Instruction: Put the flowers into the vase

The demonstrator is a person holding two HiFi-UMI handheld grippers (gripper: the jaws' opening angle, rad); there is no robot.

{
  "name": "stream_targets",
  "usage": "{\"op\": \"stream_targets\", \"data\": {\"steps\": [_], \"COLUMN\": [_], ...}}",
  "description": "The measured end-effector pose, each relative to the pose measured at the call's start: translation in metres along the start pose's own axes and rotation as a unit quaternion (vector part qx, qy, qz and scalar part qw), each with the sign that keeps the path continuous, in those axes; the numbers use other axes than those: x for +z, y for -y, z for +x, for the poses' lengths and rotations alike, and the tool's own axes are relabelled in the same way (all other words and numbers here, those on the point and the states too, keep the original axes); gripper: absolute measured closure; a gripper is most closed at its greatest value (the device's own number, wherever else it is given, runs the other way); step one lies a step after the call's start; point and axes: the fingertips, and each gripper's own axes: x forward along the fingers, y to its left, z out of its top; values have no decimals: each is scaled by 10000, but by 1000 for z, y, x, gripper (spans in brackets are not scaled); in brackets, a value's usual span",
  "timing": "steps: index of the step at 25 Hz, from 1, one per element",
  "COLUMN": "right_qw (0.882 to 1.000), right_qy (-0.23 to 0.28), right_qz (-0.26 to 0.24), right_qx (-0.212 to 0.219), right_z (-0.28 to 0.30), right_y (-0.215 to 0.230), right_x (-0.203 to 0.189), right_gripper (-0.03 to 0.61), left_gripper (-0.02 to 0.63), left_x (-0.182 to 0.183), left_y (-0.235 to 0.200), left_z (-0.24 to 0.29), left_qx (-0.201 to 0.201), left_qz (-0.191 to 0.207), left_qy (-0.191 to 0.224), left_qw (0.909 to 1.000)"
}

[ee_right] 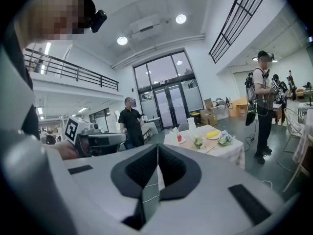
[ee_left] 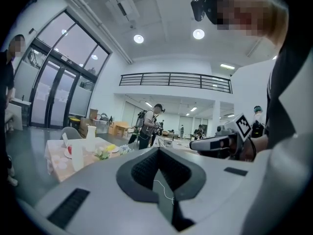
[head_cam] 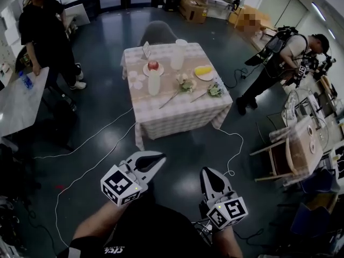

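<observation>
Head view shows pale long-stemmed flowers (head_cam: pixel 186 83) on table (head_cam: pixel 177 117)

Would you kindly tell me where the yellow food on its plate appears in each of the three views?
Head view: the yellow food lies upper centre, on the right half of the tabletop.
Left gripper view: small, left of centre, near the table's right end.
Right gripper view: right of centre, on the tabletop.
Shared landmark: the checked table beneath it.
</observation>
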Motion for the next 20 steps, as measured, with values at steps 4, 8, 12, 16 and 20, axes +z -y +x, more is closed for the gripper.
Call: {"op": "stream_targets", "data": {"steps": [4,8,12,16,20], "right_qw": [10000,10000,10000,9999,9996], "right_qy": [-17,-68,-71,-139,-197], "right_qz": [-22,-21,-15,46,113], "right_qx": [72,58,-13,-88,-158], "right_z": [43,82,114,130,143], "right_y": [-4,-3,0,9,30], "right_x": [15,23,28,27,27], "right_gripper": [552,552,553,552,552], "left_gripper": [606,606,606,606,606], "left_x": [10,15,17,15,13], "left_y": [-39,-76,-109,-126,-139], "left_z": [3,8,13,21,36], "left_qx": [31,-13,-63,-89,-108], "left_qz": [44,0,-23,-101,-159], "left_qy": [-45,-24,-28,-53,-100], "left_qw": [10000,10000,10000,9999,9998]}}
